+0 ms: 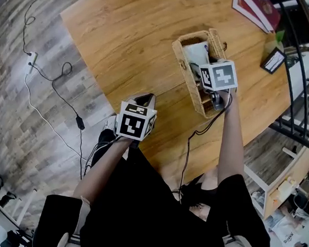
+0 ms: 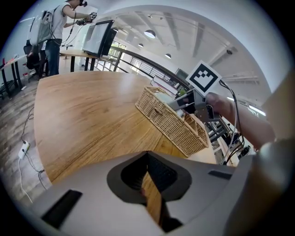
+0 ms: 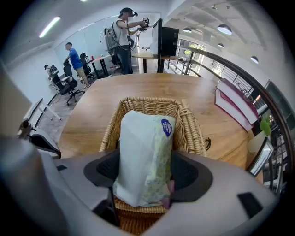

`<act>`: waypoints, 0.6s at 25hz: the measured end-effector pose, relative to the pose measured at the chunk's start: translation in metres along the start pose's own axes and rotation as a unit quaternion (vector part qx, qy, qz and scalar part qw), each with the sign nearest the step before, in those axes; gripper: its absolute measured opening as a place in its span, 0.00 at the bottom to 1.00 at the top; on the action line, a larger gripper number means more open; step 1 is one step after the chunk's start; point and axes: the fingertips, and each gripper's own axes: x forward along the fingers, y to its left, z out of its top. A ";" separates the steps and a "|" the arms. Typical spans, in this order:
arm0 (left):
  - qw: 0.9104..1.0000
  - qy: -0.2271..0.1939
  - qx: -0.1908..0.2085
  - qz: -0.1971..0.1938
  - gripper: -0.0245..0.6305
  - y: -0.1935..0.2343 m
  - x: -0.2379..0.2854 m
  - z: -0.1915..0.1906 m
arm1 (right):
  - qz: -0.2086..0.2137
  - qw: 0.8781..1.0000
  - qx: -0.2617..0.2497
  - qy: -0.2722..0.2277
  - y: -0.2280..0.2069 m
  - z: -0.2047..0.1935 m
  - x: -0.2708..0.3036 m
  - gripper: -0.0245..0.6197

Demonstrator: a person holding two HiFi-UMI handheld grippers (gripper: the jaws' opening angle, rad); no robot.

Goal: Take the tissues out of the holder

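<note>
Head camera steeply above table [image 1: 125,35] and basket [image 1: 183,68], left gripper view low, facing across the table to the basket at right, right gripper view close over that basket

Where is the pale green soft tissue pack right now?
In the right gripper view, the pale green tissue pack stands in the woven wicker basket on the wooden table, between the open jaws of the right gripper.
</note>
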 end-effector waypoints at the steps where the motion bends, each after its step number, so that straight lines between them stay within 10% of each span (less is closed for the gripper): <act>1: 1.000 0.000 -0.001 0.000 0.06 0.001 0.000 0.000 | 0.000 1.000 -0.004 0.008 0.000 -0.001 0.001 0.55; 15: 1.000 -0.003 -0.004 0.001 0.06 0.004 -0.004 -0.002 | -0.005 0.995 -0.048 0.083 0.005 -0.007 0.011 0.46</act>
